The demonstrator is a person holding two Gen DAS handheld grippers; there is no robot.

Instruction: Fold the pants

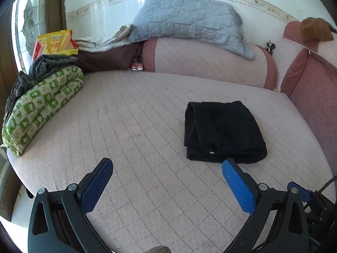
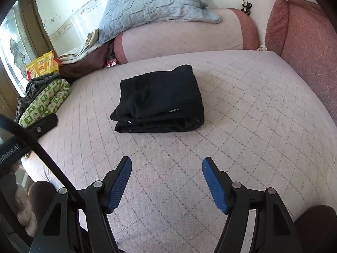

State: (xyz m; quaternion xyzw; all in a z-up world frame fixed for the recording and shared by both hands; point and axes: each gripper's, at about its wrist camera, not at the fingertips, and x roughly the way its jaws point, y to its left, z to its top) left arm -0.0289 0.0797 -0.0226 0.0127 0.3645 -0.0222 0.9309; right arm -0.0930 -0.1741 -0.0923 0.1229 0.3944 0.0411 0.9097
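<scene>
Folded black cloth pants (image 2: 159,99) lying in a neat pile on the pink quilted bed (image 2: 242,105), left gripper (image 1: 167,164) and right gripper (image 2: 166,164) both wide apart, empty, likely finished

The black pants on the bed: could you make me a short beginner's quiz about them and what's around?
1. True or false: the black pants lie folded in a compact bundle.
2. Does the left tool or the right tool hold anything?
3. What lies on the pink bolster: A a grey-blue pillow, B a yellow bag, C the pants?

Key: 1 true; 2 neither, both are open and empty; 3 A.
</scene>
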